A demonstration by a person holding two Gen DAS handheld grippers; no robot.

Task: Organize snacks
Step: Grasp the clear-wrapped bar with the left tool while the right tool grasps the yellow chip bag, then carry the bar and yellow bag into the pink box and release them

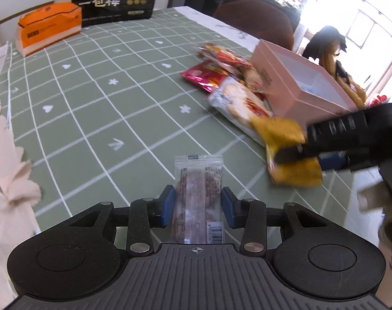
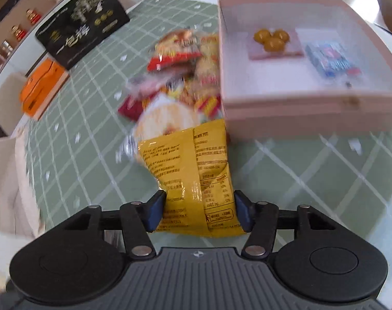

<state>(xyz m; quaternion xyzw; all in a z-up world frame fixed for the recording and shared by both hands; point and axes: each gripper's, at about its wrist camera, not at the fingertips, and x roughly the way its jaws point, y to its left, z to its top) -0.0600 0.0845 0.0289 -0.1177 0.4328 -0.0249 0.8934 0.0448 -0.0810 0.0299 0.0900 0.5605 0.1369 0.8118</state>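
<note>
Left gripper (image 1: 198,206) jaws pinch a clear snack packet (image 1: 198,201); right gripper (image 2: 199,211) jaws pinch a yellow snack bag (image 2: 193,178) (pink box (image 2: 299,111) just beside).

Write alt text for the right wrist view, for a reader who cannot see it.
The right gripper clamps a yellow snack packet above a green checked tablecloth. Ahead sits an open pink box holding a small candy pack and a blue packet, with a blurred snack pile to its left.

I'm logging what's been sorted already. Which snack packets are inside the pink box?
Two: the pack of three round golden sweets and the blue-and-white packet beside it. Every other packet is outside the pink box.
</note>
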